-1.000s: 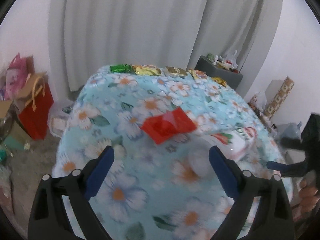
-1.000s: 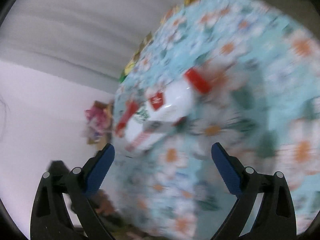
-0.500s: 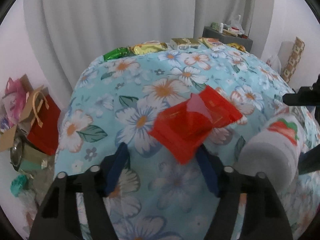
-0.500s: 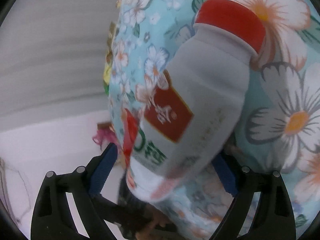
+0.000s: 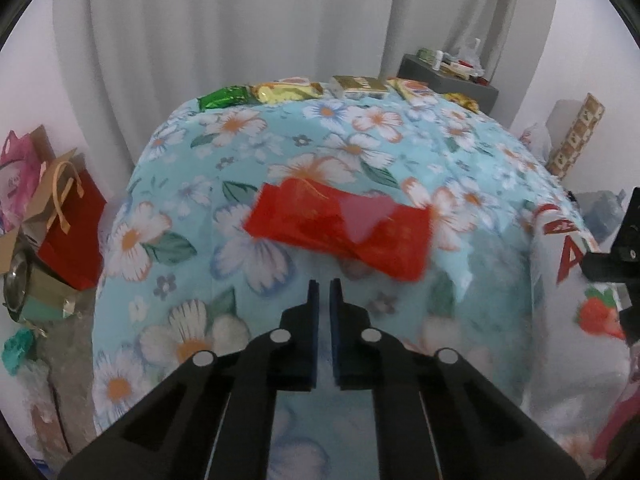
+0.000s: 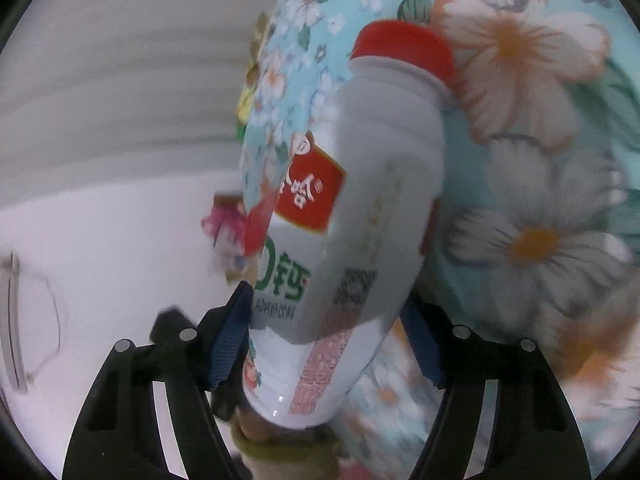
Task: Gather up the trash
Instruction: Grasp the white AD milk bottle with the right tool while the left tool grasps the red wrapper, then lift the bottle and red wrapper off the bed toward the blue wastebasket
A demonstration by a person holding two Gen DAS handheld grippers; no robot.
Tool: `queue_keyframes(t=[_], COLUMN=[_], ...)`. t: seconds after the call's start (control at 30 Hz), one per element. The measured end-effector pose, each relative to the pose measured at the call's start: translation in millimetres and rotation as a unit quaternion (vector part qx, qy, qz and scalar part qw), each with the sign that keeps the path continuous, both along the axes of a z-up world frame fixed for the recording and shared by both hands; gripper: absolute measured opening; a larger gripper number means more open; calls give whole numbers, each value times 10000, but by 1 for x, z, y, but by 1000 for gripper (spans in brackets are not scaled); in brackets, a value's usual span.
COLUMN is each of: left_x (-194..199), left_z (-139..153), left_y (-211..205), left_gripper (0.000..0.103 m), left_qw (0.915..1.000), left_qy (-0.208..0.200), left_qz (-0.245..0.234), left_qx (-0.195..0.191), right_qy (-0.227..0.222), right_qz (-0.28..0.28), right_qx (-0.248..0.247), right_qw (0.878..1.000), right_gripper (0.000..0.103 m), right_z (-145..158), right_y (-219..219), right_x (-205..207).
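A flat red wrapper point(image 5: 340, 232) lies on the flowered cloth point(image 5: 200, 220). My left gripper point(image 5: 324, 284) is shut just short of the wrapper's near edge, and I see nothing between its pads. Whether a thin edge is pinched I cannot tell. A white drink bottle point(image 6: 360, 200) with a red cap point(image 6: 404, 48) lies on its side. My right gripper point(image 6: 324, 304) is closing around its lower body, and both blue pads point(image 6: 232, 336) lie against its sides. The bottle point(image 5: 560, 308) and the right gripper point(image 5: 620, 294) also show at the right edge of the left wrist view.
Several snack packets point(image 5: 280, 92) line the table's far edge in front of a white curtain. Gift bags point(image 5: 72, 216) stand on the floor at the left. A grey cabinet point(image 5: 448, 76) and a roll of wrapping paper point(image 5: 576, 136) stand at the right.
My left jaws went from wide open to shut as the gripper came down at the red wrapper, which turned and shifted. My right gripper moved in around the bottle and its jaws narrowed.
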State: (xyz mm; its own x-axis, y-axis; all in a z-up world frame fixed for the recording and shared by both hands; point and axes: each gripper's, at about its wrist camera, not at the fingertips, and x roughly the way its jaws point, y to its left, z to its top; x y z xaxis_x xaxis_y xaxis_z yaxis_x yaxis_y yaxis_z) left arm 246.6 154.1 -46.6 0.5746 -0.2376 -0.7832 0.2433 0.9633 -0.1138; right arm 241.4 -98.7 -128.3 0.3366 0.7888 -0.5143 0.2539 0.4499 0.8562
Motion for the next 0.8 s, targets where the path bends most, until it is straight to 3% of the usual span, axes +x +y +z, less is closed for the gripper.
queue_keyframes(t=[0.13, 0.17, 0.2, 0.23, 0.27, 0.37, 0.43, 0.53, 0.63, 0.7, 0.8], left_x=[-18, -19, -17, -13, -10, 9, 27, 49, 62, 65, 59], left_z=[4, 5, 4, 3, 1, -3, -10, -20, -25, -20, -16], left_y=[3, 5, 10, 15, 20, 33, 34, 29, 19, 6, -9], left_gripper=[5, 9, 24, 37, 57, 60, 60, 60, 44, 26, 13], left_qw=[9981, 9964, 9918, 9853, 9786, 9485, 9287, 9152, 9242, 9423, 9551], left_qy=[358, 475, 679, 849, 966, 1264, 1484, 1498, 1396, 1096, 980], left_qz=[-36, -23, 1, 76, 196, 726, 1026, 1515, 1850, 1887, 1654], left_qx=[-495, -696, -1079, -1483, -1806, -2813, -3239, -3420, -3035, -2541, -2254], right_qy=[-140, -217, -298, -380, -494, -678, -743, -658, -668, -718, -772], right_qz=[512, 642, 640, 634, 643, 580, 634, 777, 843, 827, 806], right_qx=[-327, -516, -732, -906, -1104, -1623, -1798, -1975, -1914, -1933, -1952], right_qw=[9981, 9964, 9948, 9931, 9906, 9827, 9788, 9750, 9756, 9750, 9744], right_gripper=[67, 67, 67, 66, 66, 63, 63, 63, 62, 62, 61], right_z=[12, 17, 22, 26, 31, 38, 36, 21, 12, 11, 13], right_y=[-24, -31, -40, -45, -50, -56, -50, -33, -28, -26, -27], right_x=[-22, -28, -35, -40, -44, -55, -57, -57, -61, -61, -65])
